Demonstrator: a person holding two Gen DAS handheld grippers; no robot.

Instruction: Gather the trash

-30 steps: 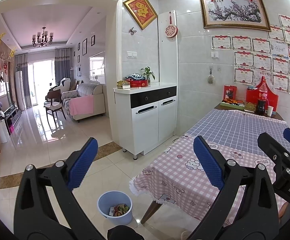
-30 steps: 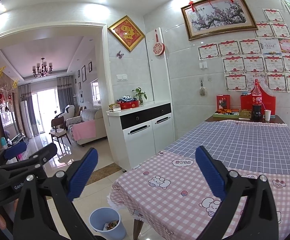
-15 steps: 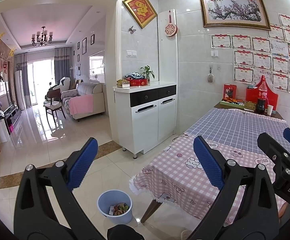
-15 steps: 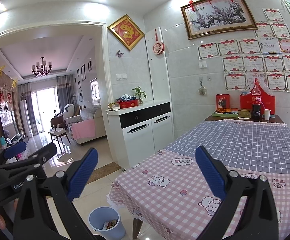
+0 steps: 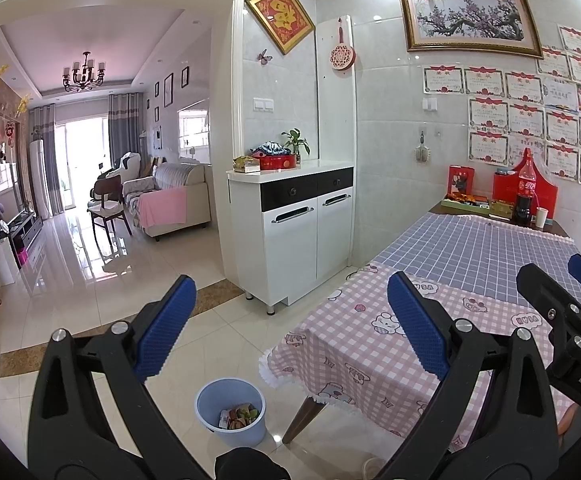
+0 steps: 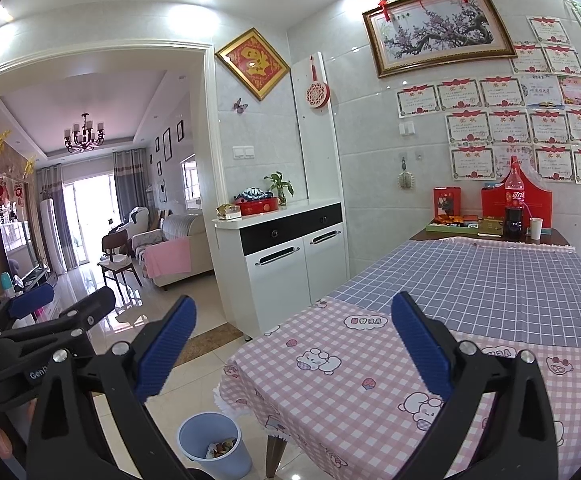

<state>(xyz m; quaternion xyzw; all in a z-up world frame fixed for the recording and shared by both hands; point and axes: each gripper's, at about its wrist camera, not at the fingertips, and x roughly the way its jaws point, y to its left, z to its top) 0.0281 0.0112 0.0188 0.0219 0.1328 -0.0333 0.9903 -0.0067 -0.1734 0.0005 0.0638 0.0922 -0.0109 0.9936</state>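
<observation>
A light blue trash bin (image 5: 231,412) stands on the tiled floor by the table's near corner, with colourful wrappers inside; it also shows low in the right wrist view as the bin (image 6: 214,446). My left gripper (image 5: 290,328) hangs open above the floor and the table edge, holding nothing. My right gripper (image 6: 290,336) is open and empty over the pink checked tablecloth (image 6: 370,380). Each gripper appears at the edge of the other's view.
The table carries a blue checked cloth (image 6: 490,280) farther back, with a cola bottle (image 6: 515,208), a white cup (image 6: 536,227) and red boxes at its far end. A white cabinet (image 5: 306,232) stands by the wall. A living room opens to the left.
The right wrist view has drifted slightly, so the bin sits a little more to the right in it. The left gripper has barely moved.
</observation>
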